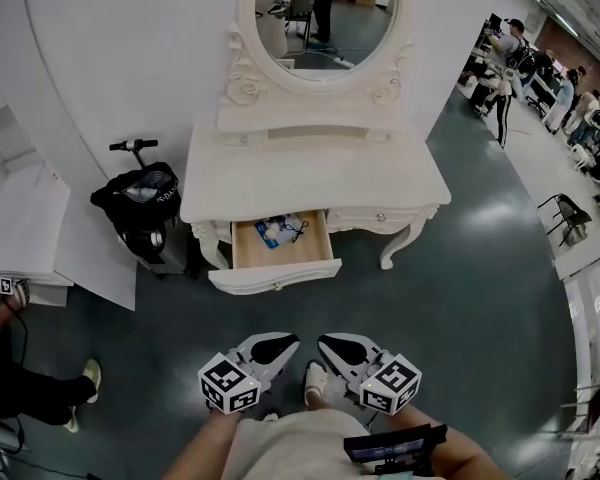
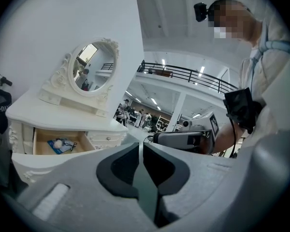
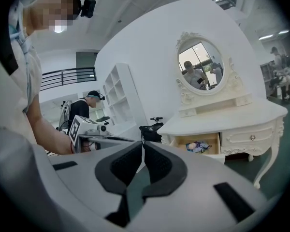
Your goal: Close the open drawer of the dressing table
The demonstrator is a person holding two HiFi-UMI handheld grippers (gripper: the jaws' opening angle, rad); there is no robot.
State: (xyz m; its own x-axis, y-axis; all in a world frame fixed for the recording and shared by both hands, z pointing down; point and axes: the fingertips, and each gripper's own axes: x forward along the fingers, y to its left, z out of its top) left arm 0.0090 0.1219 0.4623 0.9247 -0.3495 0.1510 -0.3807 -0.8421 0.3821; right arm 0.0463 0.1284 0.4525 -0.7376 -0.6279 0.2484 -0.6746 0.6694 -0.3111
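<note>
Head view: the drawer (image 1: pixel 276 273) of the dressing table (image 1: pixel 310 183) is pulled well out on the left side, front panel facing me, and both my tongs are down here near my body, well apart from it. Left tongs (image 1: pixel 285 343) closed, nothing between the jaws. Right tongs (image 1: pixel 330 343) the same, tips together and empty. So I reckon this will be a push with closed tips, not a grab.

What could go wrong? First, the approach: there's open floor to cross, and a black bag (image 1: pixel 140 200) sits just beside the table's left leg. If I drift left, I could clip it.

Second, the push. The front panel is curved, with a small knob at its middle. A tip landing off to one side could skid along the curve or skew the drawer on its runners, so that it jams half shut. I'd want contact near the middle, or one tip on each side.

Third, the contents: a blue packet (image 1: pixel 272 231) and a dark cord lie inside. I can't tell how high the cord sits. If it rides over the rim, it could catch as the drawer goes in.

Last, force: a hard shove might slam the drawer, or nudge the whole table and rattle the mirror (image 1: pixel 325 13).
</note>
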